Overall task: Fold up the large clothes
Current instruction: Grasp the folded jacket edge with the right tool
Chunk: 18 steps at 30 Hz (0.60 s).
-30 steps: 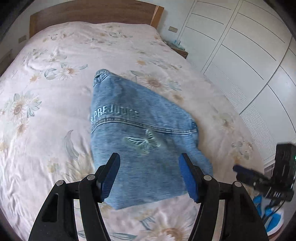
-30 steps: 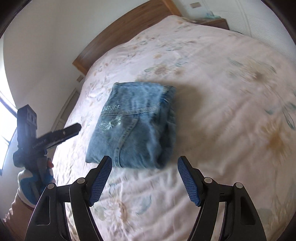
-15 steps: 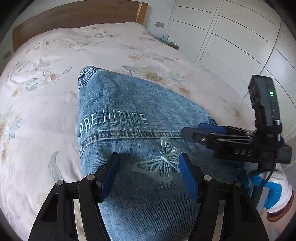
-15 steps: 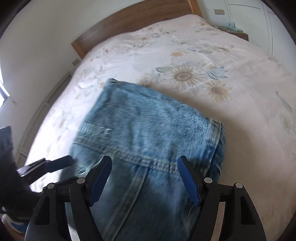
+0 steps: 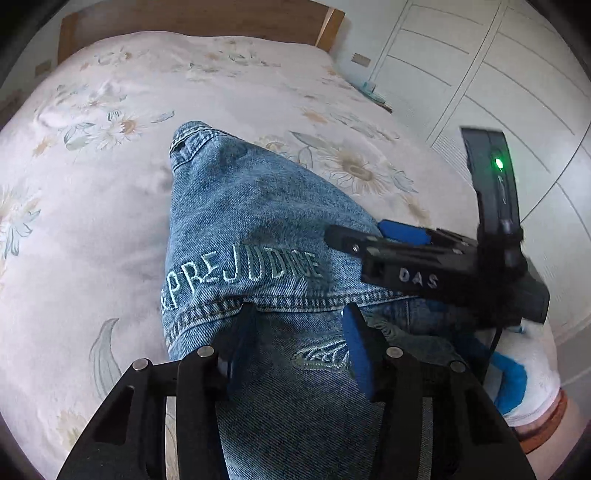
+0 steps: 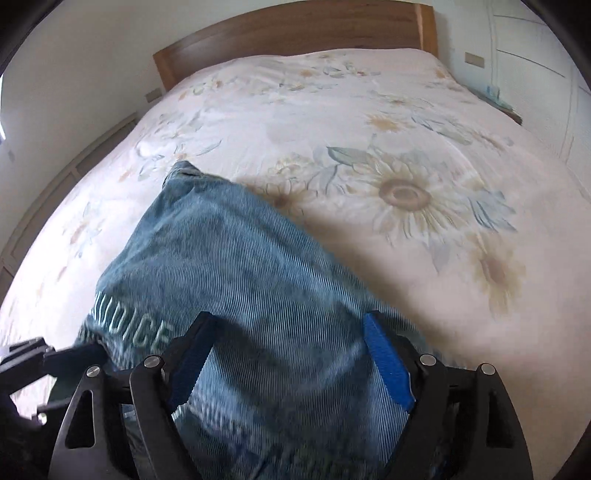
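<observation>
A folded blue denim jacket point(image 5: 240, 221) with "PREJUDICE" lettering and an embroidered butterfly lies on the flowered bedspread point(image 5: 92, 221). My left gripper point(image 5: 299, 317) hovers low over its near part. Its jaws are closing with denim below and between the pads, and no pinch shows. My right gripper point(image 5: 369, 236) comes in from the right over the jacket's right edge, held by a gloved hand point(image 5: 524, 376). In the right wrist view its jaws point(image 6: 290, 325) are opening, wide apart above the blurred denim point(image 6: 229, 266). The left gripper point(image 6: 70, 354) shows there at the lower left.
A wooden headboard point(image 5: 192, 18) closes off the far end of the bed. White wardrobe doors point(image 5: 498, 74) run along the right side, with a small nightstand point(image 5: 373, 94) in front of them. The bedspread point(image 6: 406, 147) stretches out beyond and right of the jacket.
Both grippers have come down and closer to the jacket. The right gripper swept in from the right to sit beside the left one. The left jaws have narrowed and the right jaws have widened.
</observation>
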{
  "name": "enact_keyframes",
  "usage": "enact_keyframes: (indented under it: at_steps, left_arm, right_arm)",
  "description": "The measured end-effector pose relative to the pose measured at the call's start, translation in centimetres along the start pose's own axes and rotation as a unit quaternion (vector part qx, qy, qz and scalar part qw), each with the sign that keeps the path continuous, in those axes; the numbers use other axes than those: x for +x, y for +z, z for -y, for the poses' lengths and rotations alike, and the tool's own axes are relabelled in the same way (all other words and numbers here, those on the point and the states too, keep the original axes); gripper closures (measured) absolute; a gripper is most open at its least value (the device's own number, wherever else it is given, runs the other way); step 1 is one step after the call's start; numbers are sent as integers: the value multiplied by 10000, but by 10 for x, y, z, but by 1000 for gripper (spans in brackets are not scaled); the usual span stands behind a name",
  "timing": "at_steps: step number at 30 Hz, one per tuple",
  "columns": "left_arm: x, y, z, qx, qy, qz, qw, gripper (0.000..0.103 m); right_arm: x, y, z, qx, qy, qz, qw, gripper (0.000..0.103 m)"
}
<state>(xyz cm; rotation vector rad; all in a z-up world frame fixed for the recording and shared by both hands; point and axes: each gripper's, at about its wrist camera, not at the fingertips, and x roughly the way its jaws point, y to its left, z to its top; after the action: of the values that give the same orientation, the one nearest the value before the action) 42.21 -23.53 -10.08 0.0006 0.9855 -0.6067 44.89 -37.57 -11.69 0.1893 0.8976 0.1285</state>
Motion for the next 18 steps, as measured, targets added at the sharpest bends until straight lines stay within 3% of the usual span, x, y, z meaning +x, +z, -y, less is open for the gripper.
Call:
enact_keyframes:
  at_steps: [3, 6, 8, 13, 18]
  left_arm:
    - [-5, -3, 2, 147, -3, -4, 9999, 59]
    - [-17, -10, 5, 332, 15, 12, 9994, 59]
    - [-28, -16, 9, 410, 24, 33, 9992, 55]
    - [-55, -30, 16, 451, 120, 173, 9988, 35]
    - [-56, -39, 9, 385, 351, 105, 9986, 33]
  right_arm:
    - [8, 7, 1, 8, 10, -151, 9999, 19]
    - [-10, 1, 6, 119, 137, -54, 9998, 19]
    - [-25, -4, 9, 229, 205, 15, 9995, 19]
    - [-69, -22, 13, 119, 151, 84, 9998, 19]
    - [-101, -42, 31, 191, 7, 94, 9998, 19]
